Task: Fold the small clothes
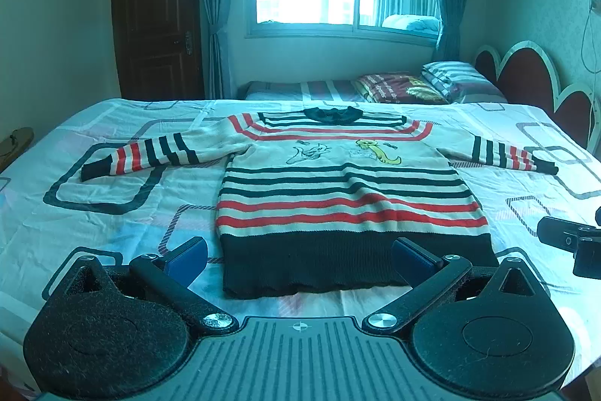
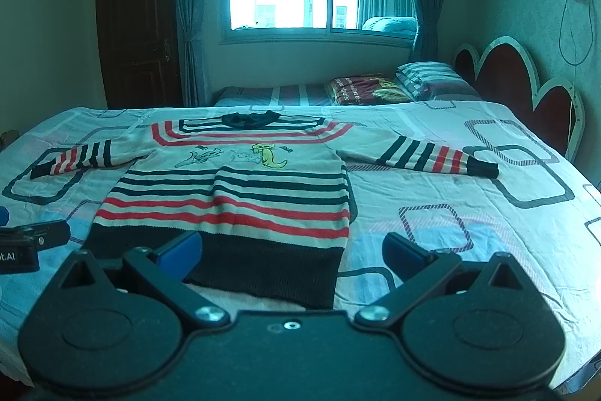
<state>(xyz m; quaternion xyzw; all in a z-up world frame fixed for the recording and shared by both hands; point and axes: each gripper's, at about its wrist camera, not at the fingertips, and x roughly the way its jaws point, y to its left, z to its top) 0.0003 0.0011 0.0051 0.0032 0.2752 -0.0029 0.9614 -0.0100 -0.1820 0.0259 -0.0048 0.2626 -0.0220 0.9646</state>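
A striped sweater (image 1: 338, 183) lay flat on the bed (image 1: 112, 213), front up and both sleeves spread wide — its dark hem toward the near edge, its collar toward the far edge. The left gripper (image 1: 298, 252) hovered at the hem, released, fingers (image 1: 188, 254) set wide apart. The right gripper (image 2: 293, 250) hung near the hem's right corner, likewise released — grasping nothing. Pillows (image 2: 424, 74) sat beside the headboard (image 2: 503, 70).

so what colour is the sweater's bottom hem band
Solid black, below the red stripes on the sweater; clearest in the left wrist view.
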